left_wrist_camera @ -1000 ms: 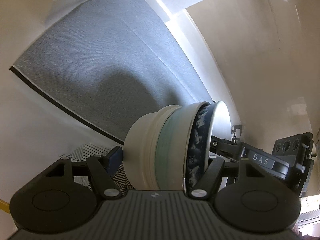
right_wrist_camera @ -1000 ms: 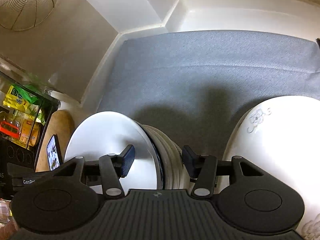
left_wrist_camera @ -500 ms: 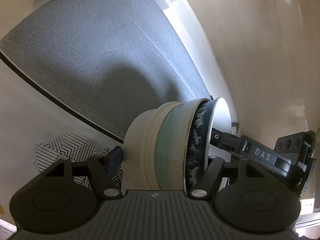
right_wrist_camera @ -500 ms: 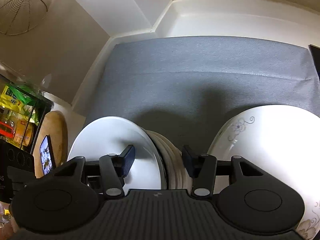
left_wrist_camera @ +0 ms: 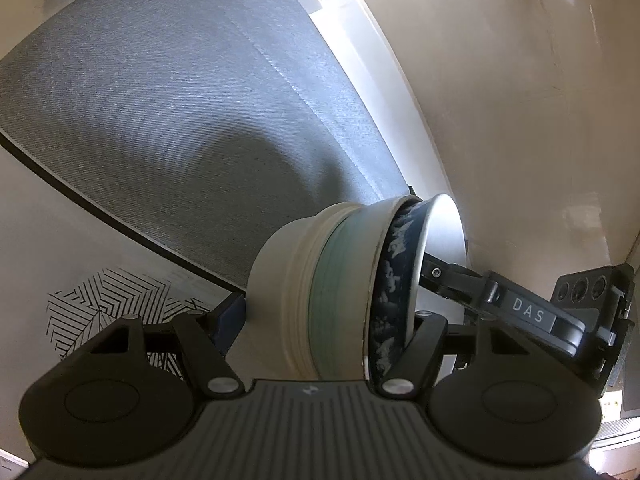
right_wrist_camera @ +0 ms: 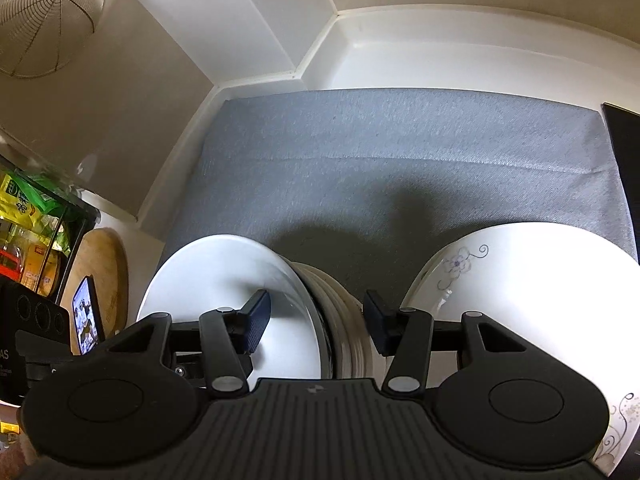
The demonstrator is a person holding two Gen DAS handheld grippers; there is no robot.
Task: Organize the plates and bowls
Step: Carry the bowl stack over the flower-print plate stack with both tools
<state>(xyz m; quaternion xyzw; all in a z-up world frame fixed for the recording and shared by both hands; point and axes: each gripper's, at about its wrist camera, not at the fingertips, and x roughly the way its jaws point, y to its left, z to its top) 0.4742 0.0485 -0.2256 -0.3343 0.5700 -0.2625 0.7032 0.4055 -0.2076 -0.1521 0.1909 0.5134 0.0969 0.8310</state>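
Observation:
A stack of nested bowls lies on its side in the air above the grey mat: cream outermost, then pale green, dark blue patterned, and white innermost. My left gripper is shut on the stack, one pad on the cream base and the other finger inside the rim. My right gripper is shut on the same stack, its left finger inside the white bowl and its right finger at the base side. It also reaches into the bowl's mouth from the right as the right gripper. A large white floral plate sits to the right.
White walls close the mat's far side and left corner. A wire basket hangs upper left. A round wooden board, a phone and a shelf of packets stand at the left. A black-lined patterned surface borders the mat.
Both grips on the bowl stack are unchanged. The views have tilted slightly: more of the floral plate shows in the right wrist view and more of the patterned surface in the left.

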